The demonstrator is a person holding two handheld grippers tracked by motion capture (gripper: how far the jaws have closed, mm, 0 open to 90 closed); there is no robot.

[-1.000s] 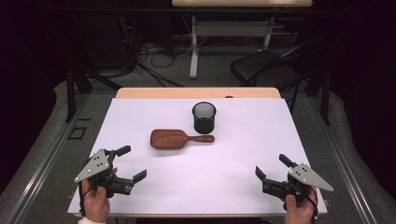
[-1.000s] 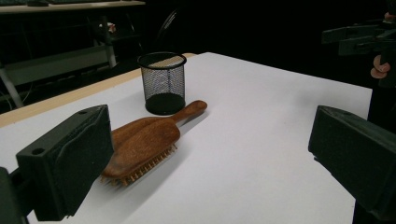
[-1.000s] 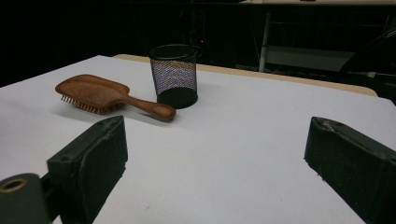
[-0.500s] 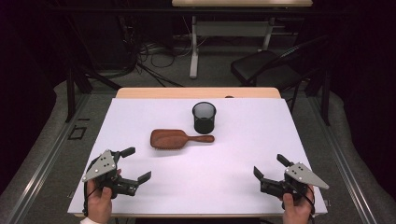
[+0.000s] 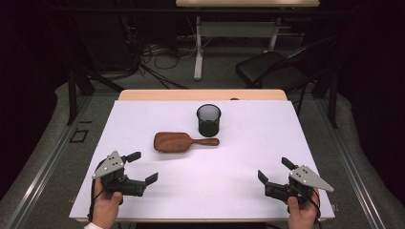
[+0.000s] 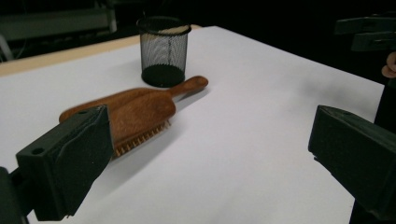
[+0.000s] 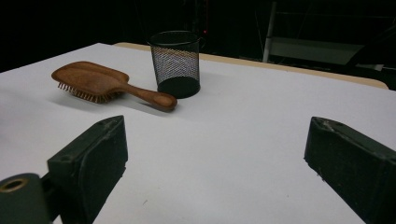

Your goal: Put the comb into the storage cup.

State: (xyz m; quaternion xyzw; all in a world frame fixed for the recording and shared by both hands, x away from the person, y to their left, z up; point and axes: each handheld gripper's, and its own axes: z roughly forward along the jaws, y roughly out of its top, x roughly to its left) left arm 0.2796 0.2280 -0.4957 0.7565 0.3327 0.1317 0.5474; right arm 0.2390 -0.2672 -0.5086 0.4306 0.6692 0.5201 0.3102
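Note:
A wooden hairbrush (image 5: 174, 141) lies bristles down in the middle of the white table top (image 5: 248, 143), its handle pointing right toward a black mesh cup (image 5: 208, 120) that stands upright just behind it. My left gripper (image 5: 142, 167) is near the front left, held in a hand, jaws wide apart and empty. In the left gripper view the hairbrush (image 6: 135, 109) lies just beyond the left jaw, with the mesh cup (image 6: 163, 51) behind it. My right gripper (image 5: 274, 169) rests at the front right, open and empty. The hairbrush (image 7: 88, 77) and mesh cup (image 7: 175, 60) are well ahead of it.
A strip of bare wood (image 5: 200, 95) runs along the table's far edge. A black chair (image 5: 272, 69) and another table's legs stand on the floor beyond, among cables. The right gripper (image 6: 366, 32) appears at the top right of the left gripper view.
My left gripper has shifted slightly to the right, toward the table's middle. The right gripper, the brush and the cup have stayed put.

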